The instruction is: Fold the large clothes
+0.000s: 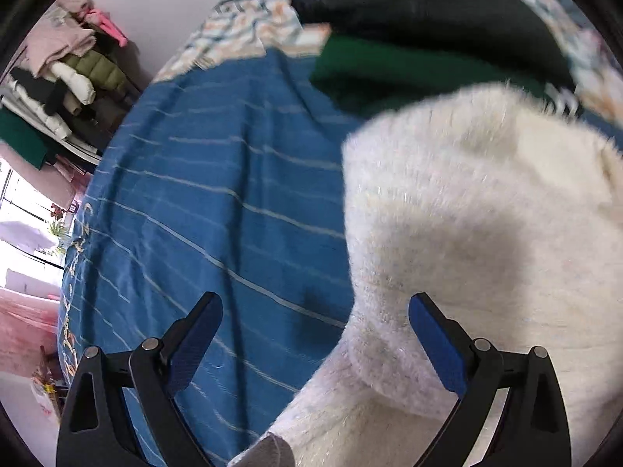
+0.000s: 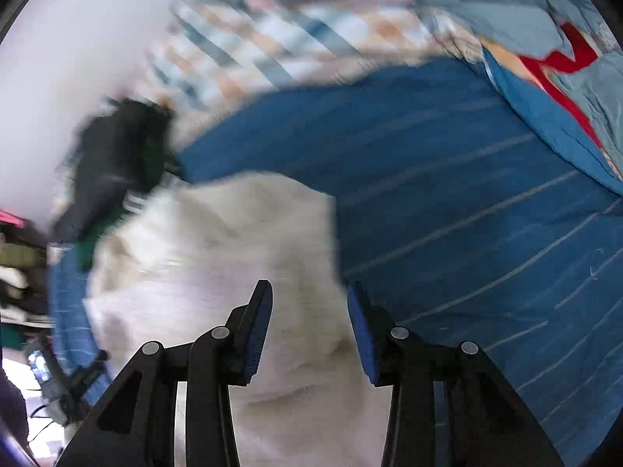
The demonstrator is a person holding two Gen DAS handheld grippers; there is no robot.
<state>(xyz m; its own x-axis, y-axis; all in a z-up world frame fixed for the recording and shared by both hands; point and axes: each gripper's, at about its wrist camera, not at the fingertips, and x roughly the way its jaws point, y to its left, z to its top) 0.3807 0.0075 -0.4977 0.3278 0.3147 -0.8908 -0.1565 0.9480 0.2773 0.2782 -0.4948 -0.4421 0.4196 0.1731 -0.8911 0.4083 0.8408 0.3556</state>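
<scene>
A fluffy white sweater [image 1: 467, 233] lies partly folded on a blue striped bedspread [image 1: 218, 202]. My left gripper [image 1: 315, 311] is open above the sweater's left edge, its right finger over the white fabric and its left finger over the bedspread. The sweater also shows in the right wrist view [image 2: 233, 249]. My right gripper [image 2: 309, 303] is open just above the sweater's right edge, holding nothing. The right view is motion-blurred.
A dark green garment [image 1: 389, 74] and a black garment [image 1: 428, 4] lie on the bed behind the sweater. A patterned quilt [image 2: 280, 46] and a blue-red blanket [image 2: 564, 89] lie at the bed's far side. A pile of clothes [image 1: 66, 78] stands at the left wall.
</scene>
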